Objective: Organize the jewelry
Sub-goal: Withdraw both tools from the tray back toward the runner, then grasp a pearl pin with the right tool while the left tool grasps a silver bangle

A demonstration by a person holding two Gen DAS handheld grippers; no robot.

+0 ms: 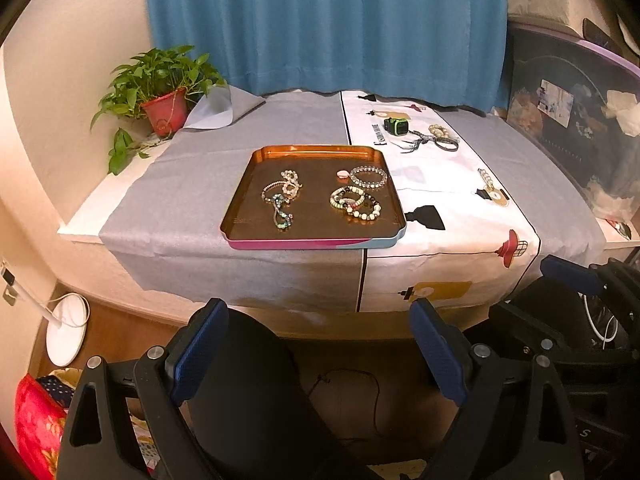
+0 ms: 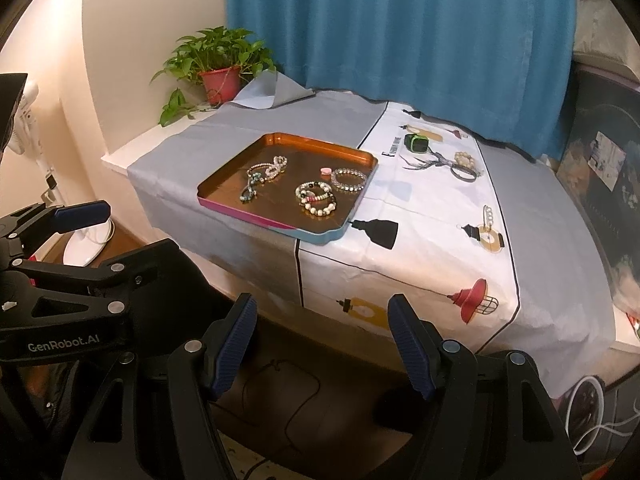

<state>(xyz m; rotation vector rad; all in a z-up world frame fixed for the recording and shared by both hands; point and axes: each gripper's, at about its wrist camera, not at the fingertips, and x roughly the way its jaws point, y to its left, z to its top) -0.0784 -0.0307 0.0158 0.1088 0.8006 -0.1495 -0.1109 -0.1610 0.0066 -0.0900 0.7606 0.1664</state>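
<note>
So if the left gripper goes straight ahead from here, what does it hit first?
Probably the tablecloth hanging over the table's near edge, below the tray; depth is unclear. The left gripper is open and empty.

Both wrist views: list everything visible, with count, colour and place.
tray: one, copper inside, on grey cloth
bracelets: several, beaded, pale and dark, in the tray
watch: one, green-black, on white printed cloth behind the tray
pearl bracelet: one, cream, right of the watch
potted plant: one, green in red pot, back left corner
curtain: blue, behind the table
left gripper: open, below the table edge
right gripper: open, below the table edge
</note>
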